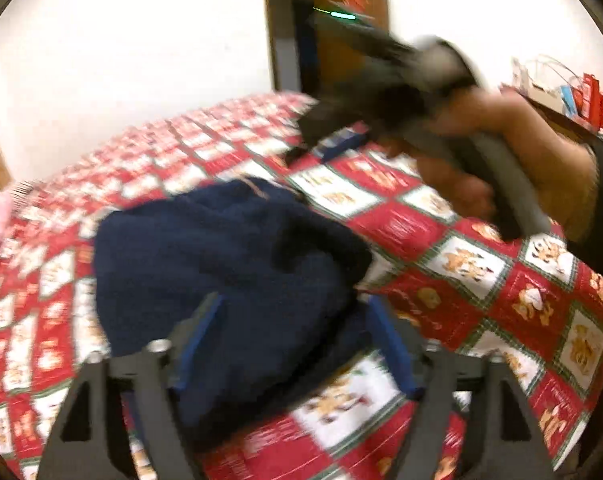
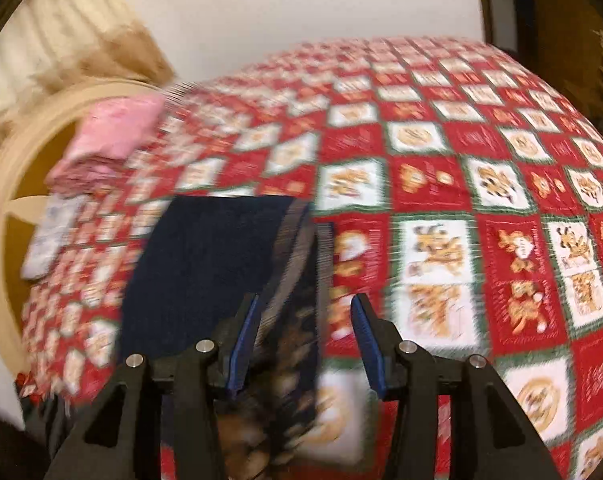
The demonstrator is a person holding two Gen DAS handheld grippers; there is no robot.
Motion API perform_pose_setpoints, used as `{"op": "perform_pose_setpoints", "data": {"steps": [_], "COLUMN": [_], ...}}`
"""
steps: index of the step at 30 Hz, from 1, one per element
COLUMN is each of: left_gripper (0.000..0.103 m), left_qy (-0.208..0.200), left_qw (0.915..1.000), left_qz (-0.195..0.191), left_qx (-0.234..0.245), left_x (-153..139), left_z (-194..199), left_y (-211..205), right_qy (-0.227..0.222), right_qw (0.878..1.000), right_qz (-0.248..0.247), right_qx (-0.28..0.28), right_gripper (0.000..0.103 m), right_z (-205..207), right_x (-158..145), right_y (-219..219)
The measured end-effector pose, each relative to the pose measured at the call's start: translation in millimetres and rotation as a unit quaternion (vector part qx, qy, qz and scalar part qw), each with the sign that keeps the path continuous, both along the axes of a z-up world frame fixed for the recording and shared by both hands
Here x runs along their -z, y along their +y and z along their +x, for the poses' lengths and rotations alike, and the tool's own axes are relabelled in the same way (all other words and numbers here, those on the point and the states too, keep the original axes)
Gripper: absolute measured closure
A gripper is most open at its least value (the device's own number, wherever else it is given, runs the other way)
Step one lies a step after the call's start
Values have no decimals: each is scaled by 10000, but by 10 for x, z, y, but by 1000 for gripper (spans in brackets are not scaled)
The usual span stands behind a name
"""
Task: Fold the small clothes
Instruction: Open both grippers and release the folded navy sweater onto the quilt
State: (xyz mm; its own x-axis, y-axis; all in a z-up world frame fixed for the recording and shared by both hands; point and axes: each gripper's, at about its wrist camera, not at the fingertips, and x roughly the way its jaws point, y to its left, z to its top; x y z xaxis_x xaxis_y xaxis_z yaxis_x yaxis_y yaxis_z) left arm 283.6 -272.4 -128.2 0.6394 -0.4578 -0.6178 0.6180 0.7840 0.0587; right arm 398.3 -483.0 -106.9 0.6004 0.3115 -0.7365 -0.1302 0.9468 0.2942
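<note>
Left gripper [image 1: 295, 340] agape over navy garment [image 1: 221, 248]; right gripper [image 2: 303, 334] spread, apparently ungrasping; quilt [image 2: 441, 140] beneath.

Navy garment [image 1: 221, 264]: dark blue, fuzzy knit, bunched in rumpled mound on bench, centre of left view, spreading toward 6 o'clock. In right view, same garment [image 2: 205, 264] lies flatter, straight top edge, at 7 o'clock of centre; striped grey band along its right edge. Pink clothes [image 2: 109, 140]: folded stack, 10 o'clock, at bench edge. White folded piece [image 2: 51, 236] just below, 9 o'clock.
</note>
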Motion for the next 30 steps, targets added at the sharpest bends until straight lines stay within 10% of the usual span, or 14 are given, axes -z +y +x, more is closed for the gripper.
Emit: {"op": "perform_pose_setpoints", "data": {"steps": [6,10,21,25,30], "left_gripper": [7,5,5,5,5], "left_qy": [-363,-86,468,472,576], "left_qw": [9946,9895,9875,9872,9877], "left_qz": [131,476,319,300,144], "left_qx": [-965,-1362,-1471,-1493,-1445], "left_x": [-16,268,524,562,573], "left_z": [48,233,321,315,346], "left_y": [511,665,854,887,980], "right_qy": [-101,479,449,765,906], "right_qw": [9961,9953,9975,9957,9953], "right_qz": [-39,-839,-336,-463,-184], "right_qx": [-873,-96,438,237,274], "right_gripper": [55,58,58,91,92], "right_z": [-375,-390,-637,-664,-836], "right_x": [24,381,458,547,433], "right_y": [683,725,320,412,295]}}
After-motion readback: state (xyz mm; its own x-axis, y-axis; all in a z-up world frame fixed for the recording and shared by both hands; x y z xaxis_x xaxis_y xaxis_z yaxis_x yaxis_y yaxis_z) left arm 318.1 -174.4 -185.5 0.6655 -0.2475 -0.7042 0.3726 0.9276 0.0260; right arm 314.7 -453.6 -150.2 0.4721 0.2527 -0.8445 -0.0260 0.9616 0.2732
